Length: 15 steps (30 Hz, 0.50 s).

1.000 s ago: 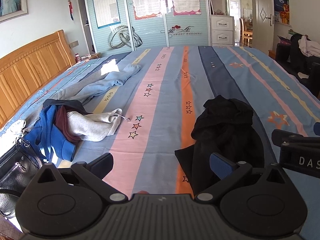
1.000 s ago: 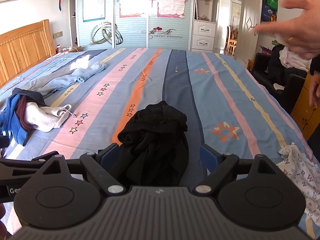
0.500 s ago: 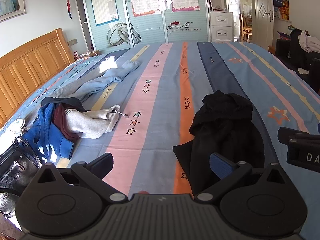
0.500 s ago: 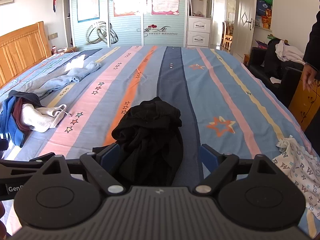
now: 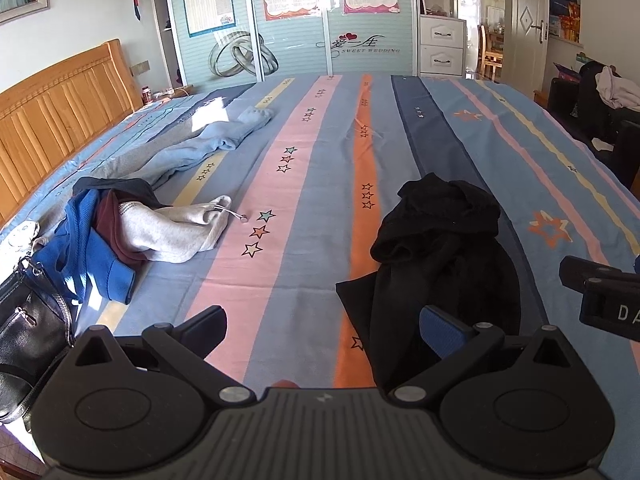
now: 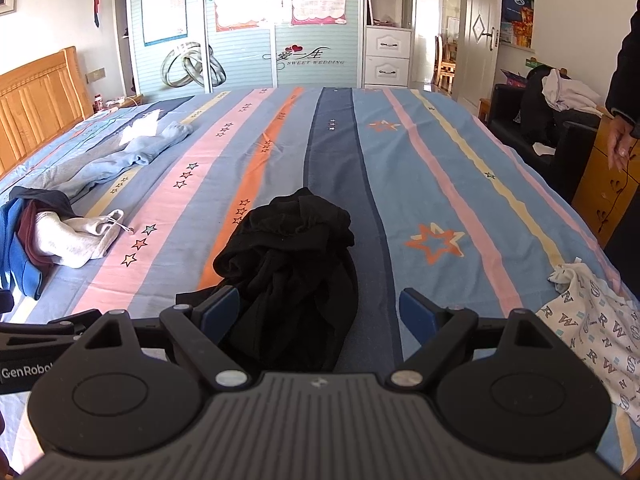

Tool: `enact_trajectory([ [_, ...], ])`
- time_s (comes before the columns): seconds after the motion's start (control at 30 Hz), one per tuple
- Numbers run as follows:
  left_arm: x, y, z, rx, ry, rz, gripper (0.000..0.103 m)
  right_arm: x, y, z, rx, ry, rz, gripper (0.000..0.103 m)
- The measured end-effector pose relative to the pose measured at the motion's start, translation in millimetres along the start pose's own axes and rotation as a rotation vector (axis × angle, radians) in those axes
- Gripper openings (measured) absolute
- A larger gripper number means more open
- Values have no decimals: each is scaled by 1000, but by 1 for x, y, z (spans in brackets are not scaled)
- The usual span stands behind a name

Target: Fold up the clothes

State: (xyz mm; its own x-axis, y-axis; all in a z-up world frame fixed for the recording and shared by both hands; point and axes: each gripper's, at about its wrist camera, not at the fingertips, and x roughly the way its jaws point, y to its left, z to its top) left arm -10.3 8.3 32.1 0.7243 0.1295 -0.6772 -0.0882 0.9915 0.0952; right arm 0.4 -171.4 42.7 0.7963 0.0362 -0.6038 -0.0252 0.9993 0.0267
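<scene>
A crumpled black garment lies on the striped bed sheet near the front edge. My left gripper is open above the sheet, its right finger just over the garment's near left edge. My right gripper is open too, and the garment's near end lies between its fingers without being pressed. A heap of blue, maroon and grey clothes sits at the left. A light blue garment lies stretched out farther back.
A white letter-printed cloth hangs over the bed's right edge. A black handbag rests at the near left corner. A wooden headboard runs along the left. A person's hand hangs by a cabinet at the right.
Both views tipped slightly, so the bed sits lower in frame. The person's raised hand at the right came down and moved off to the side. The clothes have not moved.
</scene>
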Motion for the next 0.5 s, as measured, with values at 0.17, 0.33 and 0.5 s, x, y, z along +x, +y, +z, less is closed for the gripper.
enact_trajectory([
  [0.17, -1, -1, 0, 4, -4, 2, 102, -1, -1, 0, 2, -5, -4, 88],
  [0.33, -3, -3, -1, 9, -10, -2, 102, -3, -1, 2, 7, -10, -10, 88],
  [0.5, -5, -3, 0, 10, -16, -2, 102, -4, -1, 3, 8, -14, -12, 88],
])
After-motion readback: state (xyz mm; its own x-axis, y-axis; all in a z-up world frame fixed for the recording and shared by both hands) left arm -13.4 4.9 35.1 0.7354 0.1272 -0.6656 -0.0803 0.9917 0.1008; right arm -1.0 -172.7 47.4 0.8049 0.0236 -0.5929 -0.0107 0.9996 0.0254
